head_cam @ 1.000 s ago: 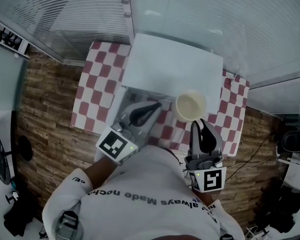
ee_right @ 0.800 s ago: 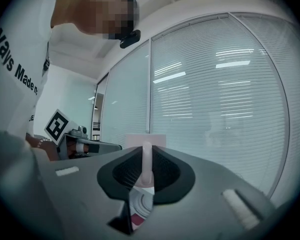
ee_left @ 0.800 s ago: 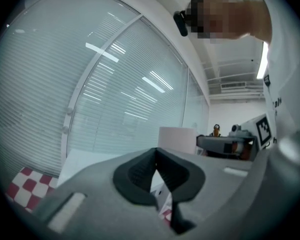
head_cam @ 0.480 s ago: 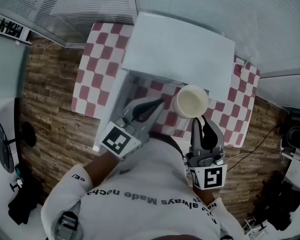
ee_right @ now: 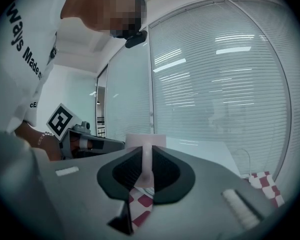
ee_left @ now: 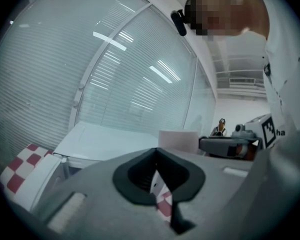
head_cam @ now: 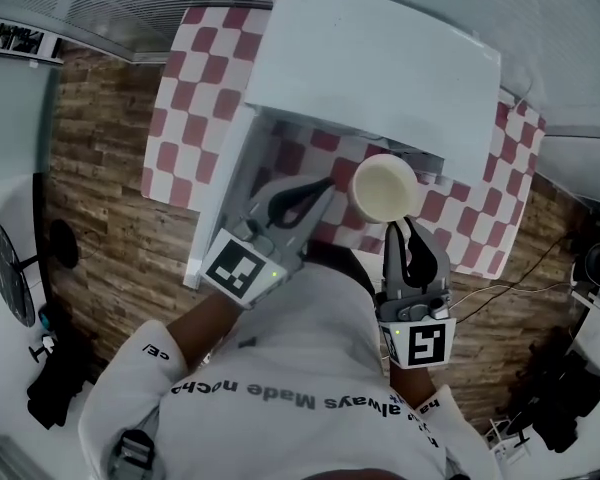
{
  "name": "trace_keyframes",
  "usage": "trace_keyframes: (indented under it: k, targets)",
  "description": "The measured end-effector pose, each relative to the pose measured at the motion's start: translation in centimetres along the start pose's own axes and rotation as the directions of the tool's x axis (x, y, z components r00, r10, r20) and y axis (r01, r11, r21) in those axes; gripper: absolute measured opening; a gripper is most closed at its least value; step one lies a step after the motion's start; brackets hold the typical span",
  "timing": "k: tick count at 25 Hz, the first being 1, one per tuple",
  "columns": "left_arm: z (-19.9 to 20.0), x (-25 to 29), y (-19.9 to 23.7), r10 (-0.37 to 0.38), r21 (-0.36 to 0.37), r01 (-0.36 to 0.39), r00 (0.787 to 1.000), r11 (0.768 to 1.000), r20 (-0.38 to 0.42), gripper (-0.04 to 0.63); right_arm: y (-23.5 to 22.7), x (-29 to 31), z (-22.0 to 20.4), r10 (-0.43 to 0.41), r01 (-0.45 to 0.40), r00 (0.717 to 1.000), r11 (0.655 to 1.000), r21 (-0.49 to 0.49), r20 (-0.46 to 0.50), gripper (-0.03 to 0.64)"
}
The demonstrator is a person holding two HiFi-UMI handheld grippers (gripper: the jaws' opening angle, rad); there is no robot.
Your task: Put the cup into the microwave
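Clasping cup (head_cam: 384, 188), right gripper (head_cam: 404, 230); "Made" shirt (head_cam: 280, 408)

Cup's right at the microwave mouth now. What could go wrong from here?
1. The right gripper pinches only one side of the cup wall, so the cup may tilt or slip.
2. The cup hangs at the microwave front edge; its rim might clip the opening.
3. The left gripper, jaws shut and empty, sits close beside the cup and could get bumped.
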State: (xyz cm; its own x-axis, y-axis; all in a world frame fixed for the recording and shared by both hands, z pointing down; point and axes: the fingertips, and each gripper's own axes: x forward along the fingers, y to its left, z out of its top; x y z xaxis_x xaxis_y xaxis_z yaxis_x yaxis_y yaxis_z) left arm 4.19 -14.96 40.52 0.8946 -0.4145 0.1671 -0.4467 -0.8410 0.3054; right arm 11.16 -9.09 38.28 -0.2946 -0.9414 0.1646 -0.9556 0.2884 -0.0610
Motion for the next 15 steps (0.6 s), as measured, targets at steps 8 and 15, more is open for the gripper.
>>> trace_keyframes:
  k: [8, 15]
  targets:
    - [-3.1, -0.3, 2.4, 0.026, -0.022, -0.026, 1.0, 0.999, -0.005, 0.003, 0.6, 1.4, -4.7, 0.016, -0.015, 0.998, 1.0, 0.005, -0.069, 0.041]
    - [-6.6, -0.5, 4.6, 0.061, -0.022, -0.061, 0.998, 0.998, -0.021, 0.003, 0.3, 3.2, -8.5, 0.022, -0.021, 0.993, 1.0, 0.014, -0.117, 0.041]
